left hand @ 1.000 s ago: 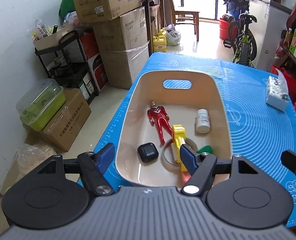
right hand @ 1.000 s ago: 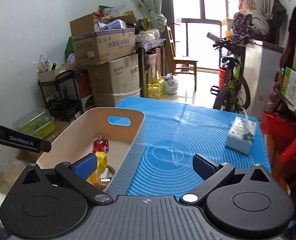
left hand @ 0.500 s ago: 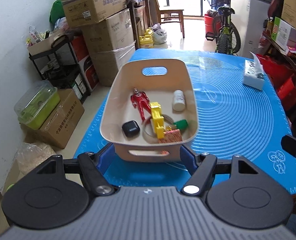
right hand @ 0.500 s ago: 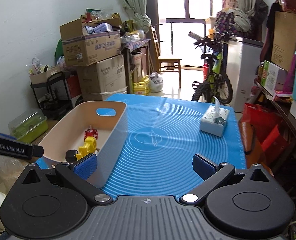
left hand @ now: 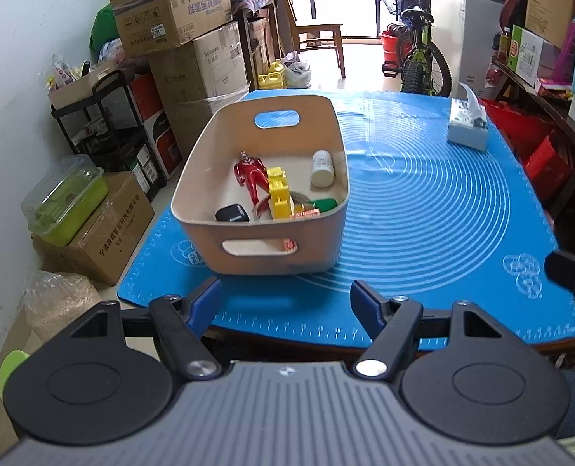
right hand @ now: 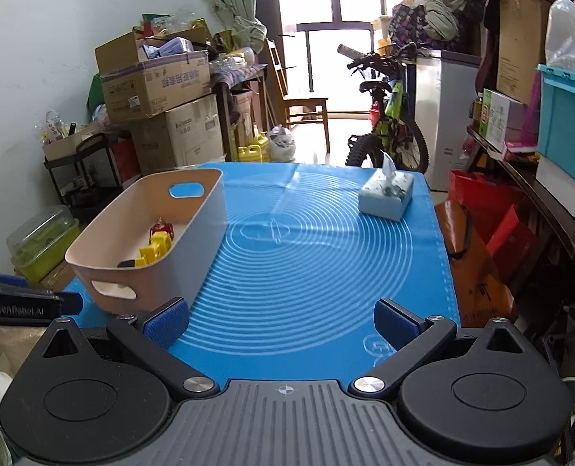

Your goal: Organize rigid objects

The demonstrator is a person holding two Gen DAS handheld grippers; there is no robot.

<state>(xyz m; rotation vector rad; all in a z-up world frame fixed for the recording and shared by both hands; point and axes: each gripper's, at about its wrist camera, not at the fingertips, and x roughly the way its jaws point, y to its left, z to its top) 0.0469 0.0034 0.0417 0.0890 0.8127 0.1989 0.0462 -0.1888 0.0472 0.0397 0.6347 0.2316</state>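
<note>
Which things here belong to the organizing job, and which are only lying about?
Job:
- beige bin
- red figure
- yellow toy
- white bottle
- black case
- green item
- tape ring

Lying about:
- tissue box
- blue mat
- bicycle
- cardboard boxes

Both wrist views low at the mat's (left hand: 423,202) near edge, facing across, bin (right hand: 194,233) shared.

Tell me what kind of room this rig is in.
Probably a home room doubling as storage: stacked cardboard boxes against the wall, a bicycle by the balcony door, and a wooden chair. The beige bin sits on a blue mat.
</note>
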